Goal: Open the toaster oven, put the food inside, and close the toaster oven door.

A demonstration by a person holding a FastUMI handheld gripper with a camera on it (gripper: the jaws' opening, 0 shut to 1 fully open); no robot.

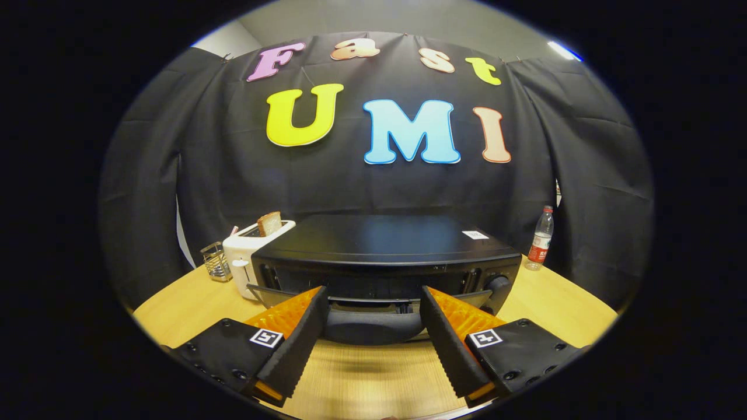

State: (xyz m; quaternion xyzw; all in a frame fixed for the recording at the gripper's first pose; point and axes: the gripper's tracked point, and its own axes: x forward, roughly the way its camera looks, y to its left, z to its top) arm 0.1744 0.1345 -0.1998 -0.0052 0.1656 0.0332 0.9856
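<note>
The fingers [373, 303] stand spread and empty, flanking the handle [373, 328] of the oven [385, 251] on the desk [373, 373], apparently to pull its slightly ajar door [373, 294] down.

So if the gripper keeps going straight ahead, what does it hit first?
Probably the oven door, partly open with its handle between the open gripper's fingers. Depth is hard to judge, but nothing lies nearer.
</note>
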